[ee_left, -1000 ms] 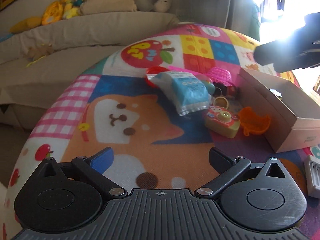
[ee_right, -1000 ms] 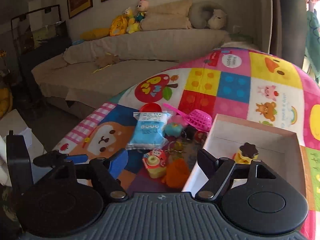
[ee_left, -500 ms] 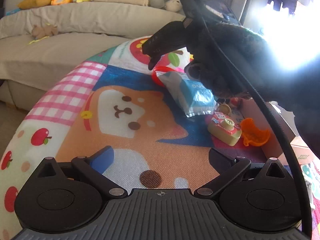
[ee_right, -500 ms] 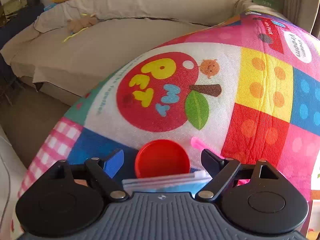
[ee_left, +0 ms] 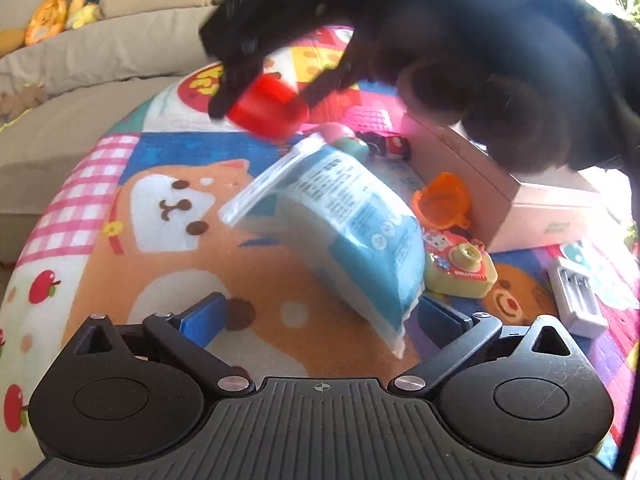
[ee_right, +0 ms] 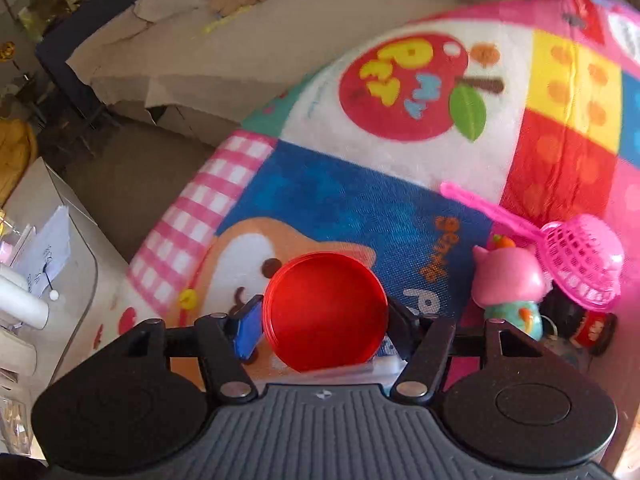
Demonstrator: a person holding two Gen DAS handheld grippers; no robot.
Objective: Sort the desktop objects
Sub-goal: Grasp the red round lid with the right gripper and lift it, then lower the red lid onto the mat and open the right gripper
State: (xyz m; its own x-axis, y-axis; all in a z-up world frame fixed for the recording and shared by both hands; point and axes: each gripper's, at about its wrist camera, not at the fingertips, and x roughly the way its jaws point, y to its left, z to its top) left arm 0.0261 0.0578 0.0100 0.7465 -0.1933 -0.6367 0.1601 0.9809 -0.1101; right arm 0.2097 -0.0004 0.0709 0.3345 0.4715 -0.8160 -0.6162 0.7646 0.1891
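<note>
A red round lid sits between the two fingers of the right tool, whose jaws are closing on it; the blue pad on one side and the black finger on the other meet its rim, and in the left wrist view the lid appears lifted clear of the colourful play mat that covers the bench. Just under the right tool's body lies the top edge of a blue and white packet, which reaches toward the left tool. The left tool's jaws stand spread with nothing pinched; the packet's lower corner rests just ahead of its right finger. To the right of the right tool stand a pink pig figure and a pink toy strainer, touching or nearly so. Ahead and right of the left tool are a yellow toy camera, an orange toy and an open cardboard box, with a white charger-like item at the far right. A beige sofa with soft toys lies beyond the mat.
</note>
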